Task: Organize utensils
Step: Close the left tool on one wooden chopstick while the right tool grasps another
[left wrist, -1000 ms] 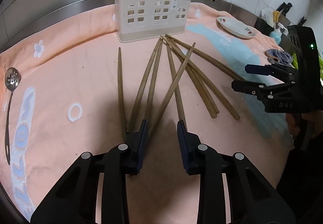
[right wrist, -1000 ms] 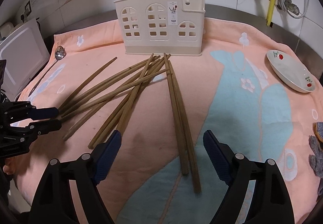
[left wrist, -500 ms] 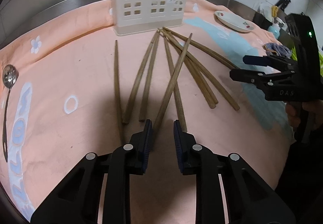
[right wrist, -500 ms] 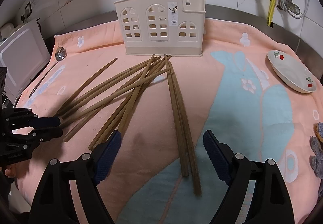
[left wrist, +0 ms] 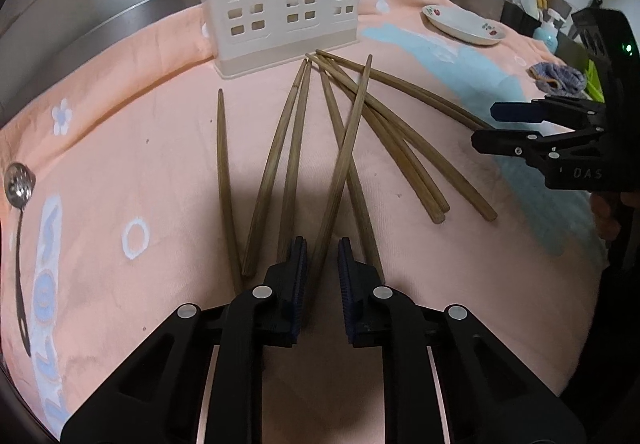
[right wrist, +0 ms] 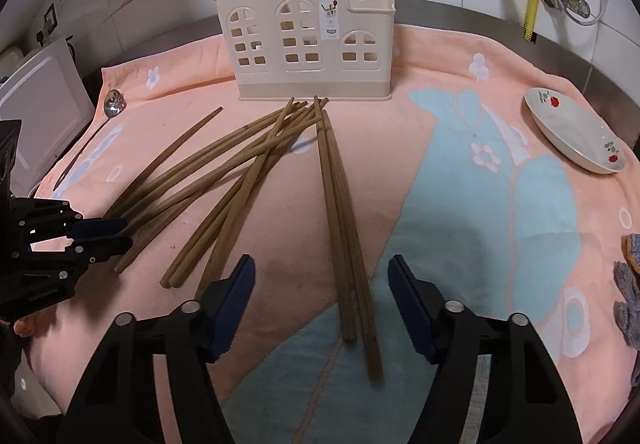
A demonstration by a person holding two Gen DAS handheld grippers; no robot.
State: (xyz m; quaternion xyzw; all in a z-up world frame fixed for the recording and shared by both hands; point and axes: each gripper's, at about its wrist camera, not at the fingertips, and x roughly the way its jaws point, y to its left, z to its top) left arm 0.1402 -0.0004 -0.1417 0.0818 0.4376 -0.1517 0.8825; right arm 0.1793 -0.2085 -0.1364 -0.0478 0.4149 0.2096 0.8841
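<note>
Your left gripper (left wrist: 322,264) narrowly straddles one wooden chopstick (left wrist: 345,160), not visibly clamped; your right gripper (right wrist: 320,298), lettered "DAS", gapes wide, empty.

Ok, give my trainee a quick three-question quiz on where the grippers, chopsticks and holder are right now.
1. True or false: the left gripper has its fingers on either side of a chopstick, with a narrow gap left.
2. Multiple choice: the holder is
A) lying on its side
B) standing upright at the far end of the towel
C) held in the right gripper
3. Fill in: the right gripper is wide ____, above the near ends of a bundle of chopsticks lying on the towel.

Key: 1 true; 2 B; 3 open.
</note>
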